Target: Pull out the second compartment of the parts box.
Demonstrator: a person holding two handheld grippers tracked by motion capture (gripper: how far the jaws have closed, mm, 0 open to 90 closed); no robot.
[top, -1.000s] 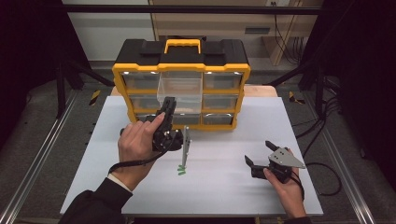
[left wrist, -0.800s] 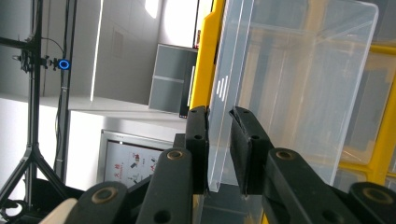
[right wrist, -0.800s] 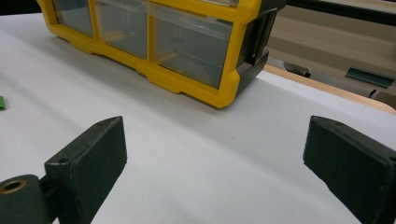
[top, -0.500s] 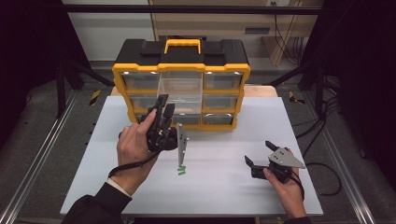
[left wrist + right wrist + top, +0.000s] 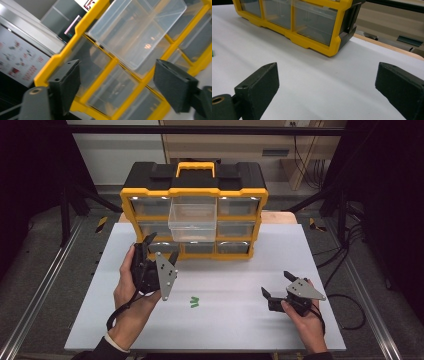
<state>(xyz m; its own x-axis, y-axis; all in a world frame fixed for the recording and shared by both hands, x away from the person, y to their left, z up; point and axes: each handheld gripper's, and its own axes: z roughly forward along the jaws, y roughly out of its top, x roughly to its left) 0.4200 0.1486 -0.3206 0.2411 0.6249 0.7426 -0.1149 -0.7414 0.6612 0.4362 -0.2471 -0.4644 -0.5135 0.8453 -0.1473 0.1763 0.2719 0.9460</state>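
One clear plastic drawer [image 5: 192, 216] is standing pulled out of the yellow-and-black organiser [image 5: 194, 210] | small green pieces [image 5: 194, 302] are lying loose on the table [image 5: 240, 330], not yet binned | left gripper [image 5: 159, 249] jaws have just been opening, nothing between | right gripper [image 5: 276, 285] jaws are resting apart, empty

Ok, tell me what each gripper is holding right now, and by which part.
Nothing is held. The left gripper has just been opening, with nothing between its jaws, facing the pulled-out drawer. The right gripper is open over the table.

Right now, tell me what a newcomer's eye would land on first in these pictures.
First the yellow and black drawer cabinet at the back of the white table, with one clear drawer in its middle column pulled out. Next the left gripper, raised open-jawed before the cabinet's lower left drawers. Then small green pieces lying mid-table, apart from both grippers.
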